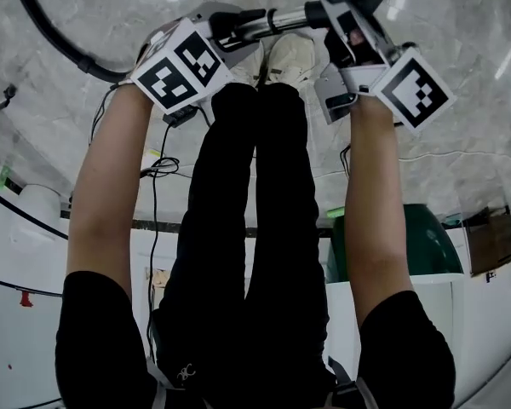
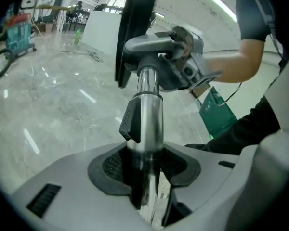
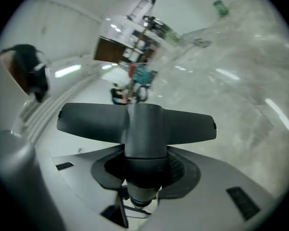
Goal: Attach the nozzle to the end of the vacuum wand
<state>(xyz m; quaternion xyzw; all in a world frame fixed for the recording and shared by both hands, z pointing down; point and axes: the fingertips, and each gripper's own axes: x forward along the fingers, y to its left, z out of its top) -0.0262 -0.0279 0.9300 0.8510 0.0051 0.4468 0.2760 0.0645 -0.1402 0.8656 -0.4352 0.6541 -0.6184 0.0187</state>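
Right now the left gripper (image 2: 144, 179) has its fingers (image 2: 108, 165) pinched on the shiny vacuum wand (image 2: 147, 124). The right gripper (image 3: 143, 177) has its fingers clamped on the neck of the dark T-shaped nozzle (image 3: 135, 121), which meets the wand's far end in the air above the marble floor (image 2: 53, 105). I'd judge this the joining step itself; whether the neck is fully seated I cannot tell, so next comes a straight, firm push together, both kept in line.
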